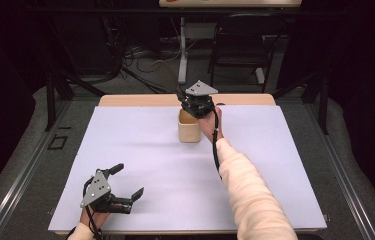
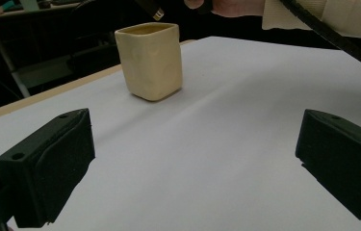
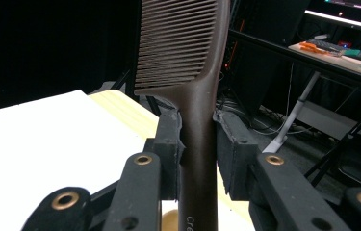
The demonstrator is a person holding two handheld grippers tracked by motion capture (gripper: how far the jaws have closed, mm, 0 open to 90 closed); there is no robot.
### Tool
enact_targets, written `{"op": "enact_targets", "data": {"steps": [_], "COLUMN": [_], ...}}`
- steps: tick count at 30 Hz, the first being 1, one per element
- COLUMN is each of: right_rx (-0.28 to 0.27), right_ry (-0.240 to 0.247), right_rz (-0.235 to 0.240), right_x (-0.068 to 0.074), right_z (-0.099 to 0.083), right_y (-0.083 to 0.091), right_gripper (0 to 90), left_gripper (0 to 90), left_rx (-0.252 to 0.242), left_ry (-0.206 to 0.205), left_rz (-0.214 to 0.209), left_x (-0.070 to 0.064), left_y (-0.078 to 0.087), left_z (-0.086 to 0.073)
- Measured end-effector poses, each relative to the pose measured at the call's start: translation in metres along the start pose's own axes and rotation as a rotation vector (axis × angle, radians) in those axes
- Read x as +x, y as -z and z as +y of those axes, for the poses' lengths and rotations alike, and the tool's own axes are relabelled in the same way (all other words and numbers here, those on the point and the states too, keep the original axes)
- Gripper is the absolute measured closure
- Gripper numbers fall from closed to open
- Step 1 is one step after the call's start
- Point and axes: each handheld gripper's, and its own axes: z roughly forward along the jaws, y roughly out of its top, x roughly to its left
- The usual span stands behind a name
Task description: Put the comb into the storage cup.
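A cream, square-sided cup (image 1: pixel 189 129) stands upright on the white sheet near the table's far edge. Just above it my right gripper (image 1: pixel 196 106) is shut on the handle of a dark brown comb (image 3: pixel 187 62). In the right gripper view the comb's teeth point up and away from the jaws (image 3: pixel 198 139). The comb's handle end (image 2: pixel 152 9) hangs over the cup's (image 2: pixel 150 60) open mouth. My left gripper (image 1: pixel 127 180) rests low at the near left, open wide with nothing in it. In the left gripper view its fingers (image 2: pixel 48 163) frame bare sheet.
A white sheet (image 1: pixel 150 165) covers most of the table, leaving a wooden strip (image 1: pixel 140 100) along the far side. Beyond the table are a black chair (image 1: pixel 240 45), a white stand leg (image 1: pixel 182 55) and cables on the floor.
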Motion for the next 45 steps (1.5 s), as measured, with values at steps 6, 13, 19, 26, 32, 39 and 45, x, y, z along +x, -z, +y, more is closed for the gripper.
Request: {"op": "enact_targets", "data": {"steps": [6, 13, 19, 26, 32, 39, 45], "right_rx": [0.01, 0.019, 0.022, 0.024, 0.028, 0.033, 0.036], "right_ry": [-0.011, -0.015, -0.022, -0.029, -0.034, -0.038, -0.04], "right_rz": [0.003, 0.007, 0.011, 0.013, 0.015, 0.015, 0.015], "right_x": [0.0, 0.0, 0.0, 0.0, 0.0, -0.001, -0.001], "right_z": [-0.006, -0.011, -0.013, -0.017, -0.02, -0.024, -0.027], "right_y": [-0.001, -0.002, -0.003, -0.003, -0.003, -0.004, -0.004], "right_gripper": [72.2, 72.2, 72.2, 72.2, 72.2, 72.2, 72.2], "left_gripper": [0.1, 0.1, 0.1, 0.1, 0.1, 0.1, 0.1], "left_rx": [0.001, 0.002, 0.001, 0.0, 0.0, 0.0, 0.0], "left_ry": [0.0, -0.001, 0.0, 0.0, 0.0, 0.0, 0.0], "left_rz": [0.001, 0.0, 0.0, 0.0, 0.0, 0.0, 0.0], "left_x": [0.0, 0.0, 0.0, 0.0, 0.0, 0.0, 0.0], "left_y": [0.0, 0.0, 0.0, 0.0, 0.0, 0.0, 0.0], "left_z": [0.0, 0.0, 0.0, 0.0, 0.0, 0.0, 0.0]}}
